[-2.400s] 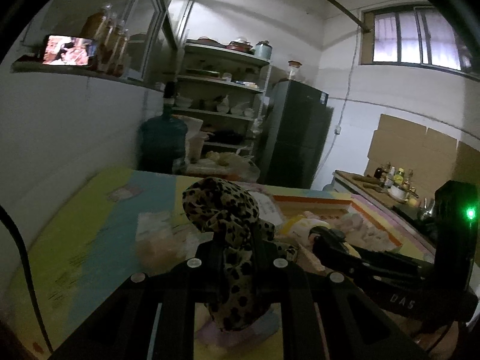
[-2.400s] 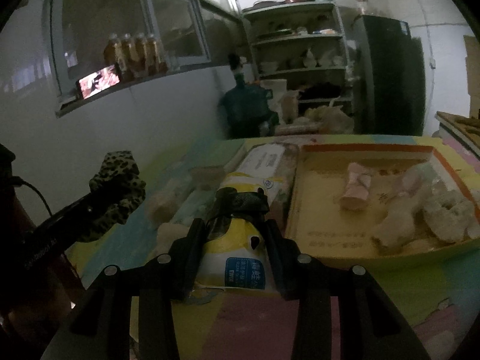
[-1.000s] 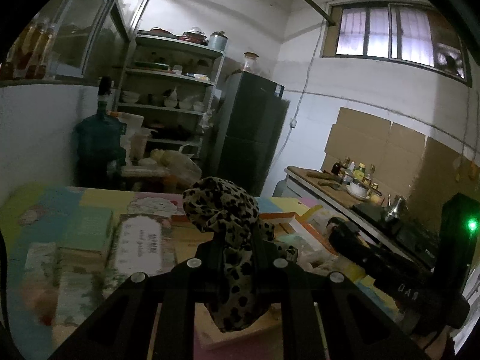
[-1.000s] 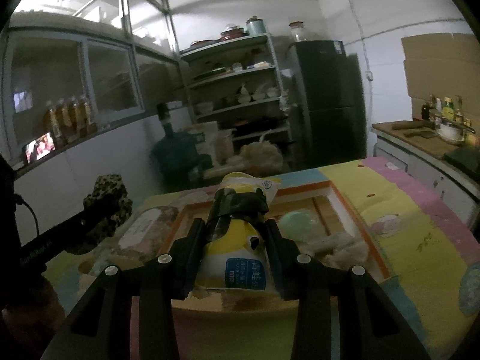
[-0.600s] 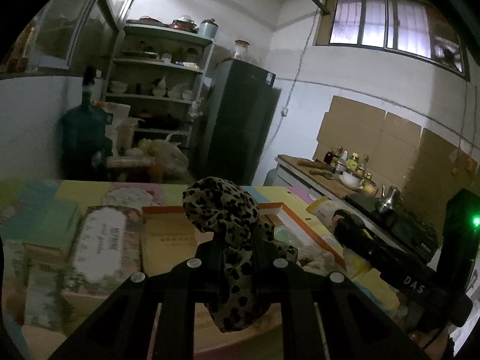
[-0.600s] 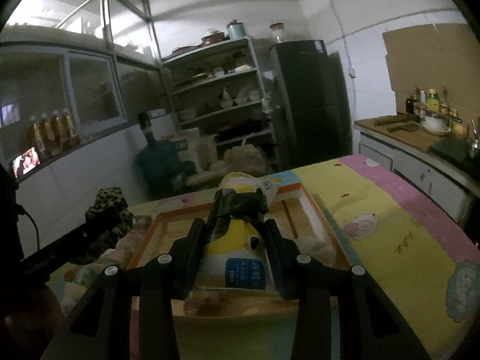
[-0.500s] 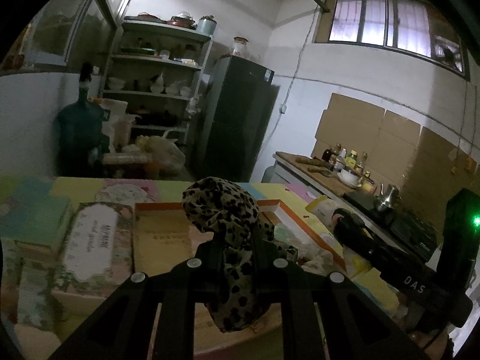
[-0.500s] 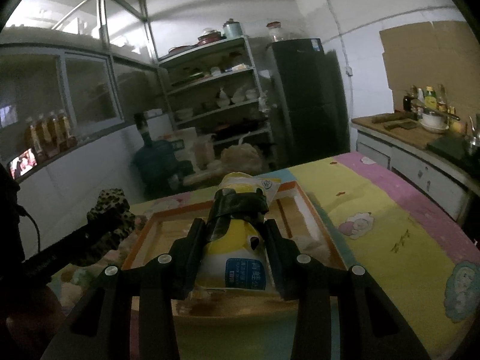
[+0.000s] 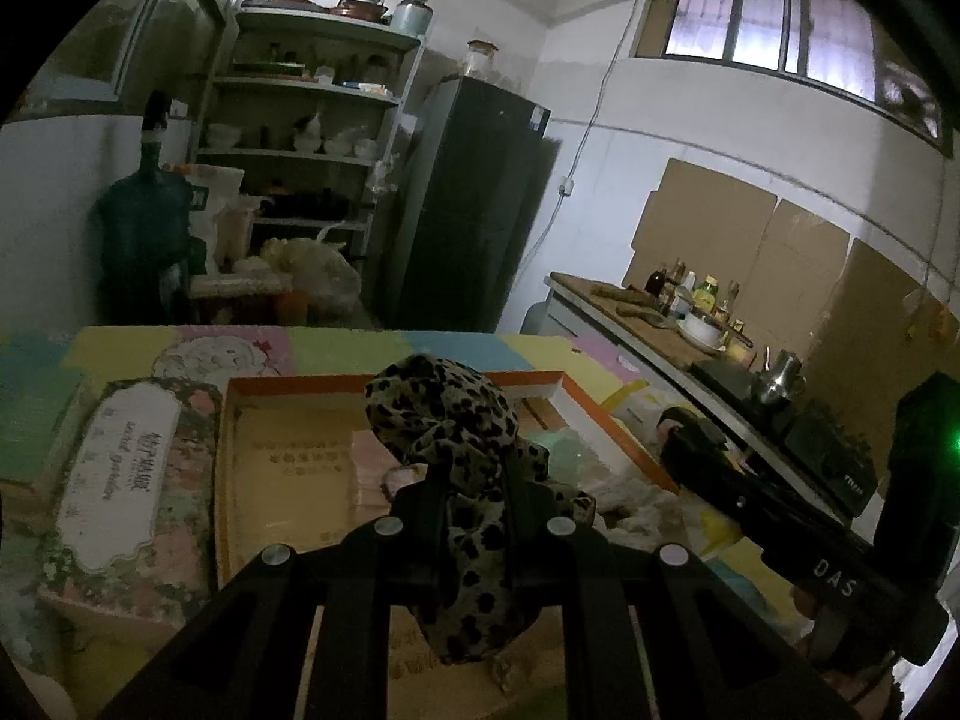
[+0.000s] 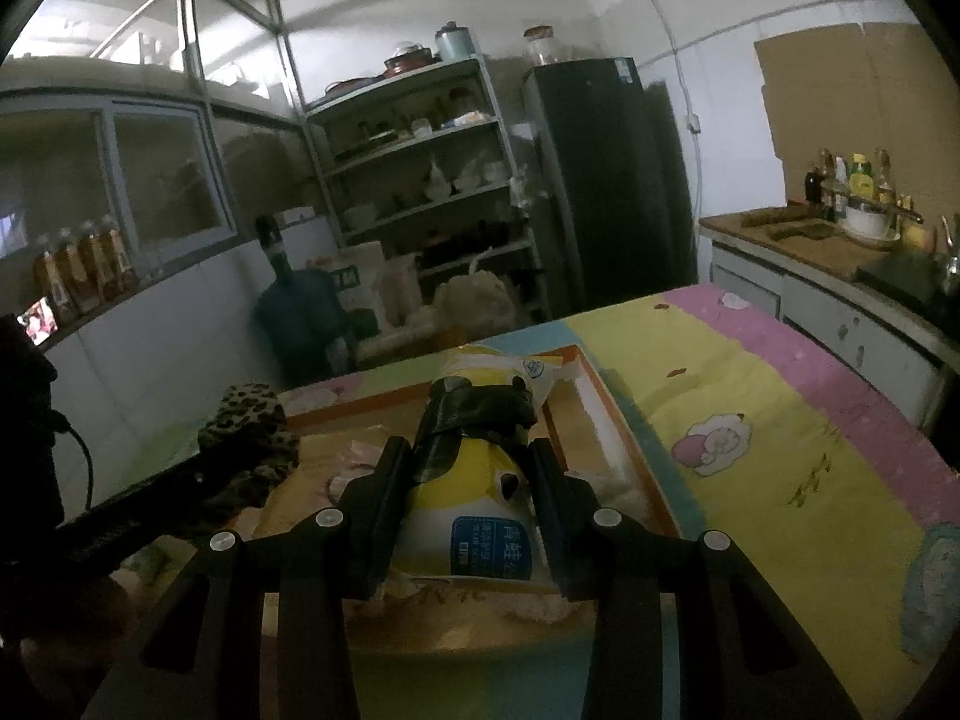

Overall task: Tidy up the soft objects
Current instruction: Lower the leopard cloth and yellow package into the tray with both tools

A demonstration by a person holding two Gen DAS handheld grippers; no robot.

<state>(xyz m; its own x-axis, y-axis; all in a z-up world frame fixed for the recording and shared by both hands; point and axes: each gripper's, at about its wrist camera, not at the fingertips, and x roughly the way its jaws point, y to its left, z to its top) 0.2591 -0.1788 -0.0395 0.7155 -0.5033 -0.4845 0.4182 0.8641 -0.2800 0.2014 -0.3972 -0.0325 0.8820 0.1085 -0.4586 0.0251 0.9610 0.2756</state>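
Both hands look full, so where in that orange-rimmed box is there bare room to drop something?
The box's left half, between its left wall and the pink roll, is bare. The right side is crowded with white fluffy pieces.

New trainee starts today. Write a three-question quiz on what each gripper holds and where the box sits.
1. True or false: the left gripper is shut on the leopard-print cloth.
2. The right gripper holds: A) a towel, B) a yellow and white packet, C) nothing.
3. Fill in: both held items hang over the orange-rimmed ____.

Key: 1 true; 2 B; 3 box.
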